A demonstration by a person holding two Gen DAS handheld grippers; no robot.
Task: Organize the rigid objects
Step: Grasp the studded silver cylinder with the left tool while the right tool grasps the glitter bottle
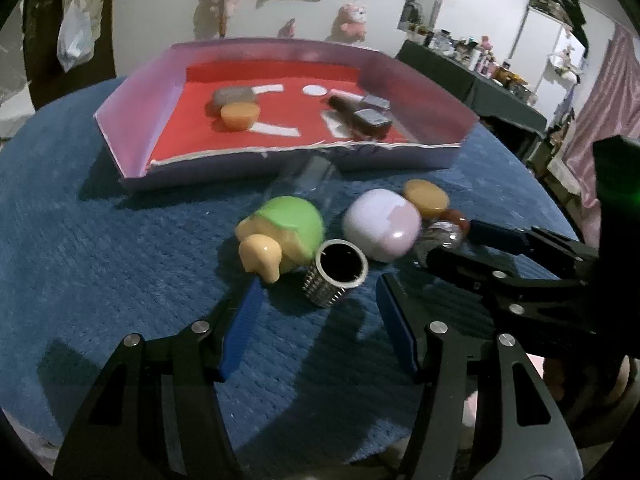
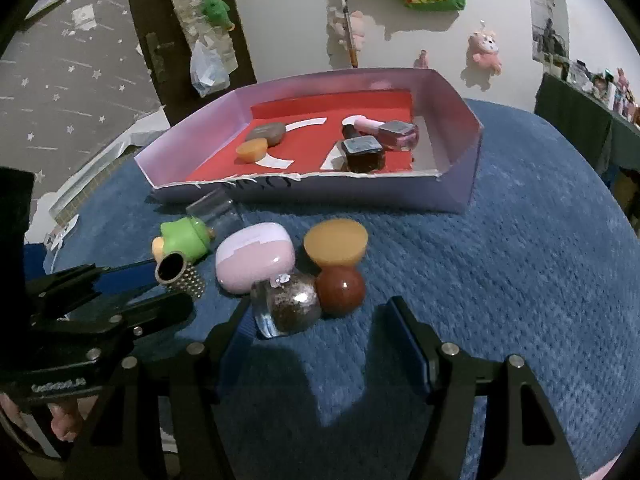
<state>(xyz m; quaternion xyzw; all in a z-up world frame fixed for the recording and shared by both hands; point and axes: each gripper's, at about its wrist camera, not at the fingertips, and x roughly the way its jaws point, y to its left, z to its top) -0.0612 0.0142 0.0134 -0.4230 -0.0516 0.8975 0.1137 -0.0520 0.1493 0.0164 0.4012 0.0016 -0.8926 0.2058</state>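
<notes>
I keep my left gripper parted around the metal ring and my right gripper parted at the glitter ball, gripping nothing. The loose pieces cluster mid-cloth, by the tray's front edge, ready for sorting.

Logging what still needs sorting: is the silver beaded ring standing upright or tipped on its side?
Tipped on its side: the silver beaded ring lies on the blue mat, its dark opening facing the camera, outside the tray.
</notes>
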